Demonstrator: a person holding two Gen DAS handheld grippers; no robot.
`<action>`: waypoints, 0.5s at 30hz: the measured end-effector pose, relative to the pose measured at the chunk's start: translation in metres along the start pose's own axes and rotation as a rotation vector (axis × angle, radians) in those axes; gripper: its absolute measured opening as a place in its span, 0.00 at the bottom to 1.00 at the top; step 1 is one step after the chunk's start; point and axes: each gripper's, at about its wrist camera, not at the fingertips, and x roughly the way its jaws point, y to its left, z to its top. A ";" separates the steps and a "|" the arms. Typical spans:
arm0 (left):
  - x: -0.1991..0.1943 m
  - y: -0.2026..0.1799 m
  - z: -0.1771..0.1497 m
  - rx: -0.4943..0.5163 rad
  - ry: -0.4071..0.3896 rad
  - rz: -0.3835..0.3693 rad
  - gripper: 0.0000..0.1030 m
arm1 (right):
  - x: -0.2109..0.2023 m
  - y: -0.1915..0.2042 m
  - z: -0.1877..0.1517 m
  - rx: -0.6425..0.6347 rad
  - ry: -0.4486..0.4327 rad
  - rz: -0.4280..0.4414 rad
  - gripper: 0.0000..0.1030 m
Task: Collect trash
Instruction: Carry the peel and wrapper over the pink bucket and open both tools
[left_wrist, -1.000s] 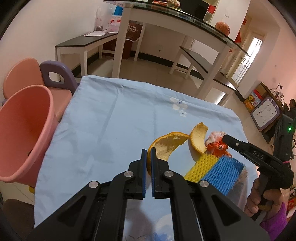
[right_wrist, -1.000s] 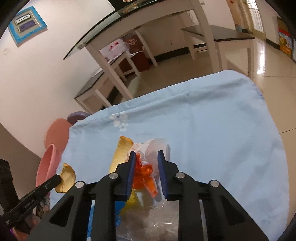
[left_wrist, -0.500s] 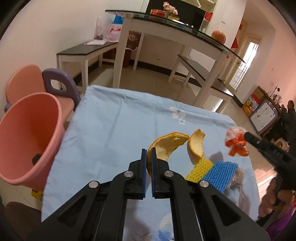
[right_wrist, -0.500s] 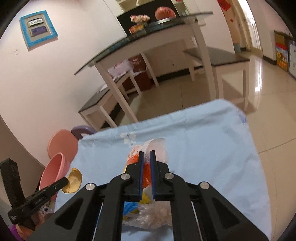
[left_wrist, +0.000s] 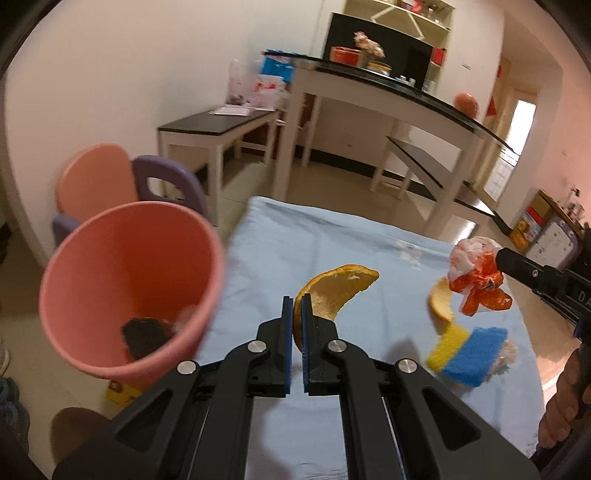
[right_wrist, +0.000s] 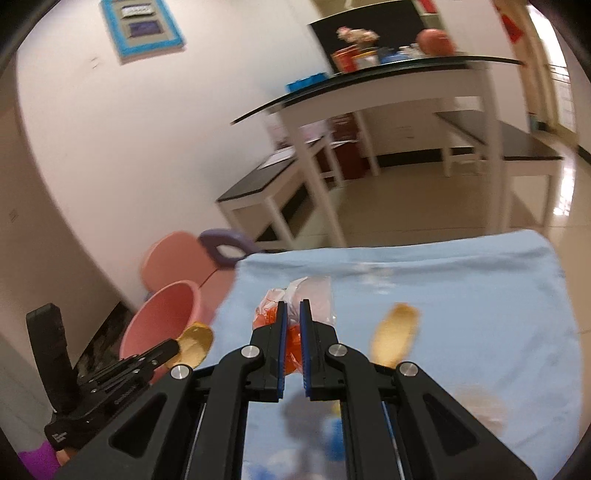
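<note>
Left wrist view: left gripper (left_wrist: 297, 308) pinches an orange peel (left_wrist: 338, 290); right gripper (right_wrist: 290, 313) clamps a crumpled wrapper (right_wrist: 295, 306).

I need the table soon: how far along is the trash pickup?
Partway. Something dark already lies in the pink bin. In hand: the left tool grips an orange peel, the right tool a crumpled wrapper. Left on the blue cloth: another peel and foam netting.
</note>
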 end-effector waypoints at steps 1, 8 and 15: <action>-0.002 0.007 0.000 -0.008 -0.004 0.014 0.03 | 0.006 0.011 0.001 -0.013 0.009 0.018 0.06; -0.017 0.065 0.003 -0.079 -0.019 0.115 0.03 | 0.051 0.081 0.002 -0.101 0.071 0.119 0.06; -0.021 0.107 0.007 -0.118 -0.034 0.204 0.03 | 0.085 0.131 -0.007 -0.168 0.130 0.166 0.06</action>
